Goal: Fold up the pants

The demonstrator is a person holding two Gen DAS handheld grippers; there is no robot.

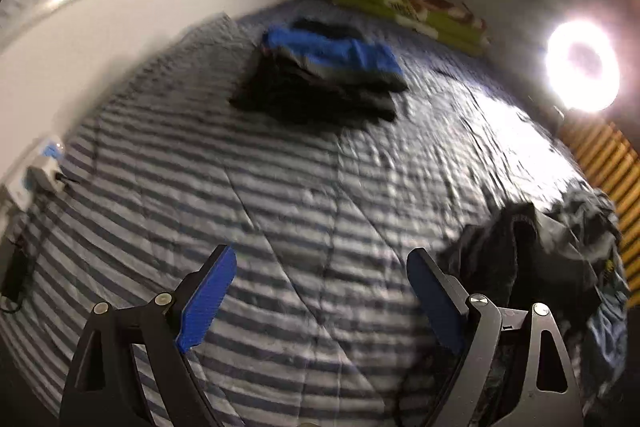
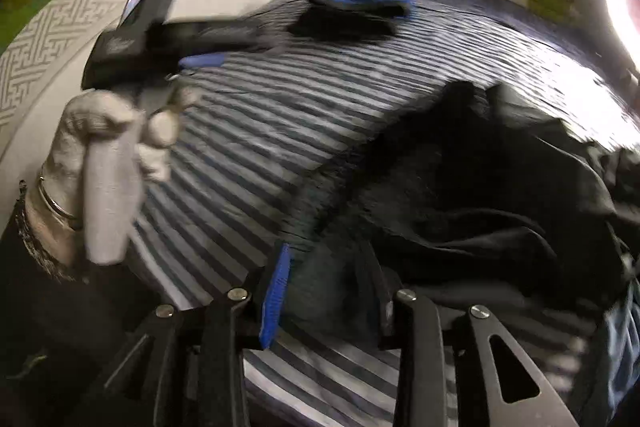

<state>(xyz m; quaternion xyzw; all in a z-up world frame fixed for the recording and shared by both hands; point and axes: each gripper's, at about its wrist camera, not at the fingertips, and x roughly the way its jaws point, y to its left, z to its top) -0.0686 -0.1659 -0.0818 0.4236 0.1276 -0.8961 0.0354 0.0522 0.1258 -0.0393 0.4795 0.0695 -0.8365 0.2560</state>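
Note:
A heap of dark pants (image 2: 460, 187) lies crumpled on the striped bed cover (image 2: 248, 131). One edge of the pants runs down between the fingers of my right gripper (image 2: 326, 291), which is shut on the cloth; the fabric hides its right pad. In the left wrist view the same heap (image 1: 532, 251) sits at the right. My left gripper (image 1: 320, 291) hovers open above bare bed cover (image 1: 280, 187), left of the heap, with nothing between its blue pads (image 1: 208, 299). A gloved hand (image 2: 104, 163) holds that left gripper (image 2: 208, 55), blurred, at the left of the right wrist view.
A stack of folded dark and blue clothes (image 1: 320, 79) rests at the far side of the bed. A green patterned blanket (image 1: 416, 7) lies along the far wall. A bright ring light (image 1: 582, 65) stands at the right. A white wall (image 1: 120, 27) borders the bed's left.

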